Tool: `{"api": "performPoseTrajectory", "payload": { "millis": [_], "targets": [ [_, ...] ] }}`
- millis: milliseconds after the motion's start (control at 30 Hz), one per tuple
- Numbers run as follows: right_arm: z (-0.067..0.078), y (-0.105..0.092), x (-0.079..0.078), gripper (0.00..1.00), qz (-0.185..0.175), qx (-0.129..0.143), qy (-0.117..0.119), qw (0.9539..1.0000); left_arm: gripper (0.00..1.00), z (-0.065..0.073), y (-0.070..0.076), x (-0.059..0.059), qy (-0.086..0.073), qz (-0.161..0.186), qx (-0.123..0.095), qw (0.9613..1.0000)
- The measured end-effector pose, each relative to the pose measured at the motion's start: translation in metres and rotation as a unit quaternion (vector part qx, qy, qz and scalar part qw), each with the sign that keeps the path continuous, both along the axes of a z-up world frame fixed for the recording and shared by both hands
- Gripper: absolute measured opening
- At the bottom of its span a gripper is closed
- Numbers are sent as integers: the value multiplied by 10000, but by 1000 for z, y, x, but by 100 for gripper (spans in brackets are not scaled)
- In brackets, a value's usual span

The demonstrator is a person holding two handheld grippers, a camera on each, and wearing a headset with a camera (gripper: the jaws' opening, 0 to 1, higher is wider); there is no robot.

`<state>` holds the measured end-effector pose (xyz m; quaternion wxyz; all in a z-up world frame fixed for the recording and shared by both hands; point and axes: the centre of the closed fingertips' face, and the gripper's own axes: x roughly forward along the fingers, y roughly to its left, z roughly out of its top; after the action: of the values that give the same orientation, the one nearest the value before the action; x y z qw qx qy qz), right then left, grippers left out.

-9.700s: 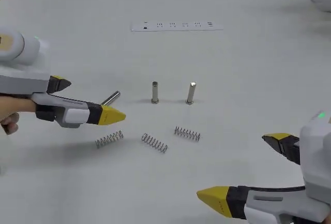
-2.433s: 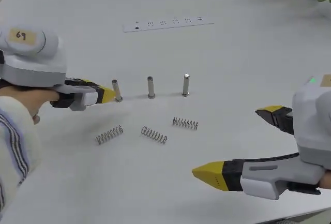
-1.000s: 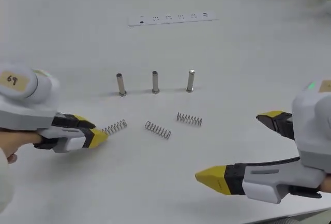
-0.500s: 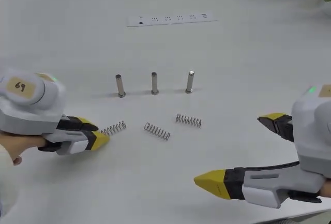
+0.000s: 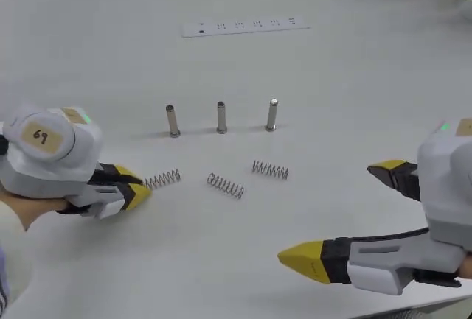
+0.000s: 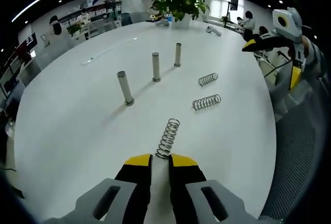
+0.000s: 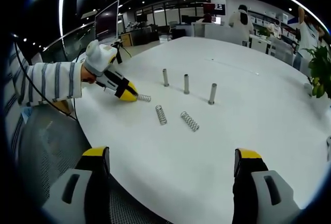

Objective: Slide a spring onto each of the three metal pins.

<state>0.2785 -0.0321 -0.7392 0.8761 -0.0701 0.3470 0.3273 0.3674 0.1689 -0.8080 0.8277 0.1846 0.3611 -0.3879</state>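
Three smooth steel pins [image 5: 221, 117] stand in a row, three coiled wire springs [image 5: 225, 185] lying before them. My left gripper [image 6: 160, 159]'s tips nearly meet at the leftmost spring [image 5: 163, 180]'s end, grip unclear; my right gripper [image 7: 171, 154] gapes wide

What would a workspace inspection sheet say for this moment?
Surface: white table, smooth.
Job's things: three pins upright in a row, none carrying a spring; three springs lying flat in front of them.
Clutter: power strip beyond the pins.
Grippers: left tongs narrowly parted at the leftmost spring's end, grip unclear; right tongs wide open, holding nothing.
Cables: nothing seen on the table.
Surroundings: open office, potted plant, people.
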Motion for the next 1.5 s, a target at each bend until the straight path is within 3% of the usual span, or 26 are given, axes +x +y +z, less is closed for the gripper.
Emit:
{"api": "performPoseTrajectory", "payload": {
  "millis": [300, 467, 833, 1000, 1133, 1300, 1500],
  "targets": [
    [0, -2, -1, 98, -29, -8, -8, 10000, 3, -1, -5, 0, 9, -196, -4, 9998],
    [-1, -1, -2, 98, -18, -5, 0, 10000, 2, 1, -13, 0, -228, -554, 0, 9982],
    [2, -4, 0, 97, -34, -36, -69, 10000, 2, 2, -15, 5, -434, -365, -91, 9983],
    [2, -2, -1, 96, 4, -15, -79, 10000, 2, 2, -12, 7, -401, -173, -182, 9989],
    [2, -1, -2, 96, 68, -29, -78, 9999, 2, 3, -7, 9, -469, -108, -129, 9988],
    [3, 0, -2, 96, 163, -66, -118, 9998, 2, 9, -3, 7, -522, -34, -245, 9983],
    [15, -2, 0, 95, 147, 285, -174, 9993, 2, 15, 0, 3, -548, -34, -202, 9983]
  ]
}}
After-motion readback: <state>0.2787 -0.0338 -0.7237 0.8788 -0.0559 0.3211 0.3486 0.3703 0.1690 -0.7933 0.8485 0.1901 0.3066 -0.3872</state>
